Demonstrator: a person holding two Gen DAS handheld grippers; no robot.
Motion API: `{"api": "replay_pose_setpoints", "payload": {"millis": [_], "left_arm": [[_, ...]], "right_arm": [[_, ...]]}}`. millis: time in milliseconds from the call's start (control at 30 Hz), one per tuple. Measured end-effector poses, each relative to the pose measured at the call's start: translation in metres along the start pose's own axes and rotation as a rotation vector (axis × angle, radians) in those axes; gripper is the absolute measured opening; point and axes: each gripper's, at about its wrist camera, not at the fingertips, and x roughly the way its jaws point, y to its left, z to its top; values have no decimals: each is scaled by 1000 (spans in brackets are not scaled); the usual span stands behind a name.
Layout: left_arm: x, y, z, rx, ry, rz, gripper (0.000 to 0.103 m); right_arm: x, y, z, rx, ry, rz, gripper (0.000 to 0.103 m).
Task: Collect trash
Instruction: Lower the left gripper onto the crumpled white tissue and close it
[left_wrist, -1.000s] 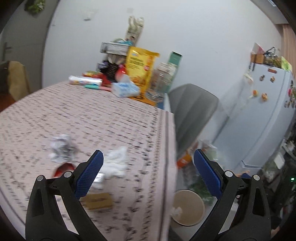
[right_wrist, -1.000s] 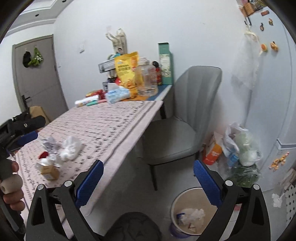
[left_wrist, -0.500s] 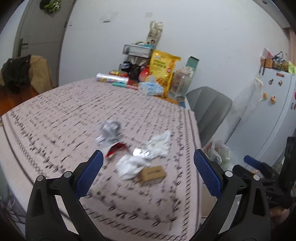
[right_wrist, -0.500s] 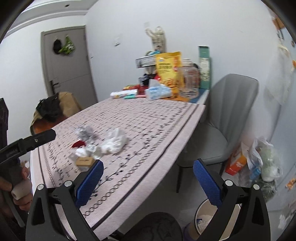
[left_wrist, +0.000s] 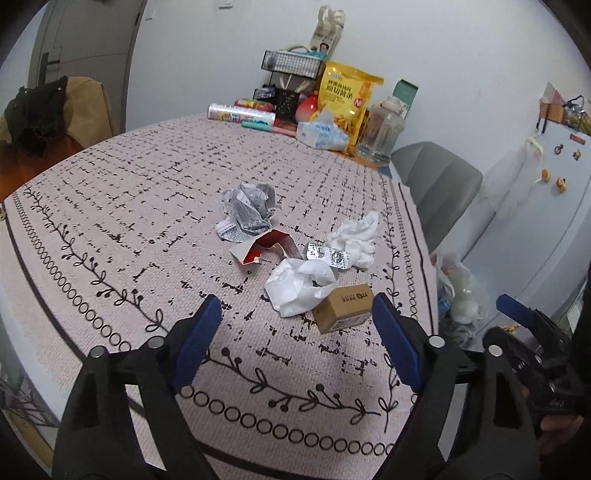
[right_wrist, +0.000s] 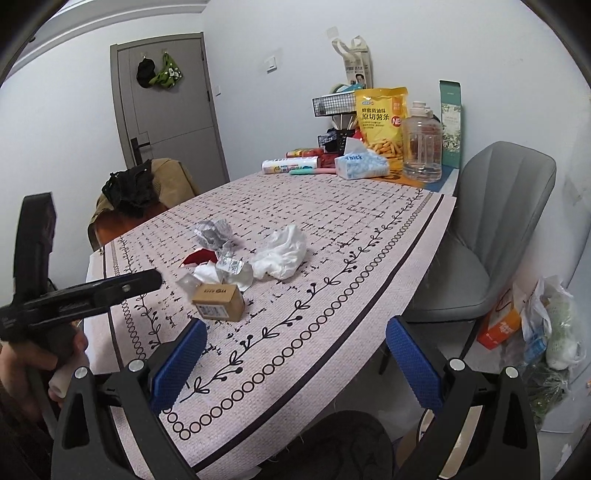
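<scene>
A heap of trash lies near the table's front right corner: a small brown carton, a white tissue, a silver blister pack, a torn red-and-white wrapper, crumpled printed paper and a second white wad. My left gripper hovers just short of the carton and tissue; its jaws are closing, with nothing pressed between them. My right gripper stands open over the table's front edge, empty. The left gripper's black arm shows in the right wrist view.
The patterned tablecloth covers the table. At the far end stand a yellow snack bag, a tissue pack, a clear jar and a wire rack. A grey chair and bags on the floor are at the right.
Both grippers swung left from the floor and bin toward the table. The trash heap now sits close ahead of the left gripper, whose jaws have narrowed. The bin has left both views.
</scene>
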Motion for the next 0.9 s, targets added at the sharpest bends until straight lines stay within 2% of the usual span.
{"api": "replay_pose_setpoints", "payload": {"millis": [333, 567, 633, 700, 833, 900], "left_arm": [[34, 0, 17, -11, 51, -3, 75], [56, -2, 23, -25, 106, -23, 56], [61, -1, 23, -34, 121, -30, 46], [64, 2, 23, -44, 128, -40, 42], [61, 6, 21, -56, 132, -60, 27], [58, 6, 20, -51, 129, -63, 23]], "right_arm": [[6, -19, -7, 46, 18, -9, 95], [9, -22, -5, 49, 22, -22, 95], [11, -21, -4, 45, 24, -24, 95], [13, -19, -4, 42, 30, -25, 95], [17, -14, 1, 32, 38, -20, 95], [19, -11, 5, 30, 42, -2, 95]]}}
